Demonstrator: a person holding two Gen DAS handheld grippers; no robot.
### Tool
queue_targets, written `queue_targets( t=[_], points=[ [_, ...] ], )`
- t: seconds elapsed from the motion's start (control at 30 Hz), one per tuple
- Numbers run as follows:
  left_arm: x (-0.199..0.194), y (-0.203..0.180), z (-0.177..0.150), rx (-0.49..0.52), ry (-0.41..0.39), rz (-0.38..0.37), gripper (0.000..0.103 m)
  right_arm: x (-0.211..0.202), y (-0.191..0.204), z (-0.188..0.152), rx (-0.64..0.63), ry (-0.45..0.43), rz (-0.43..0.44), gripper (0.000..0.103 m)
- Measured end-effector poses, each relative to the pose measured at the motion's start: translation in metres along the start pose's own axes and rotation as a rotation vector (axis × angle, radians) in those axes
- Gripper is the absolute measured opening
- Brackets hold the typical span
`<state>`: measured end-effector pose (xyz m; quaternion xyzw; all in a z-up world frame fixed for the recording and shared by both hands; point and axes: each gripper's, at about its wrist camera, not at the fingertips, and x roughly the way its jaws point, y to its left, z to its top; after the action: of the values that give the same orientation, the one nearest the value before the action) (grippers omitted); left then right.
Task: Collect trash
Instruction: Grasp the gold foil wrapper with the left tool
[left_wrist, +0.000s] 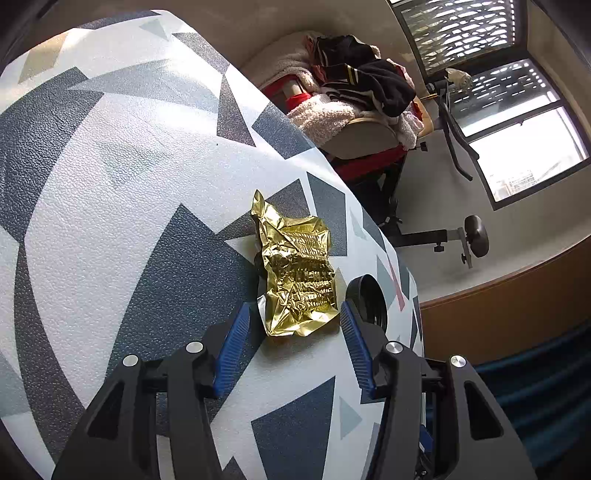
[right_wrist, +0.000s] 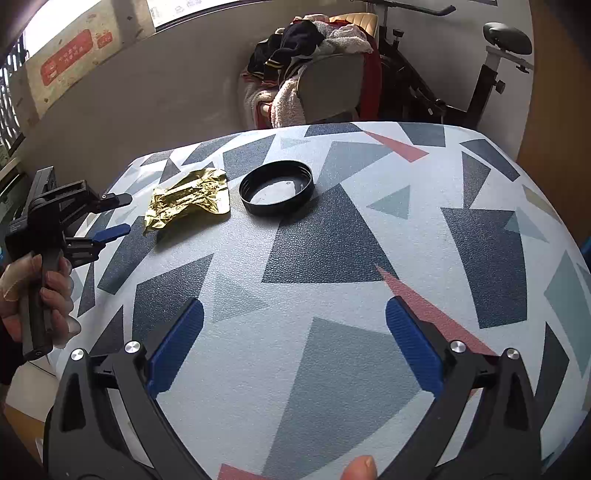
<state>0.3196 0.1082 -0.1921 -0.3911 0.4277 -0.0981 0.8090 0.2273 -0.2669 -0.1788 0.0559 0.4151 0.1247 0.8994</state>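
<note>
Two pieces of trash lie on my bench (right_wrist: 332, 369), which wears a cloth of grey, blue and pink triangles. The crumpled gold wrapper (left_wrist: 295, 266) sits toward the far left of the top, and the black lid (right_wrist: 276, 187) rests just to its right, open side up, the two close but apart.

My left claw (left_wrist: 295, 321) stands partly open, its blue pads (left_wrist: 236, 332) on either side of the wrapper's near edge. The foil lies between them, yet I see a gap at each side, so nothing is pinched. In the right wrist view that same claw (right_wrist: 122, 216) comes in from the left with its tips just short of the wrapper, my left hand (right_wrist: 40, 295) wrapped round its handle.

My right claw (right_wrist: 295, 343) stands wide over the near part of the bench, with only bare cloth between its pads, well apart from both things.

Beyond the far edge, a chair (right_wrist: 328, 85) is heaped with clothes.
</note>
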Motion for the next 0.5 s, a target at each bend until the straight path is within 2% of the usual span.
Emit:
queue_targets(
  t=[0.13, 0.4, 0.5],
  points=[
    [0.020, 0.006, 0.007, -0.005, 0.001, 0.027, 0.050, 0.008, -0.007, 0.002, 0.007, 0.004, -0.002, 0.097],
    [0.039, -0.006, 0.007, 0.071, -0.014, 0.087, 0.050, 0.017, -0.009, 0.001, 0.005, 0.012, 0.023, 0.097],
    [0.043, -0.013, 0.005, 0.111, -0.018, 0.149, 0.043, 0.018, -0.008, 0.004, 0.003, 0.005, 0.032, 0.097]
  ],
)
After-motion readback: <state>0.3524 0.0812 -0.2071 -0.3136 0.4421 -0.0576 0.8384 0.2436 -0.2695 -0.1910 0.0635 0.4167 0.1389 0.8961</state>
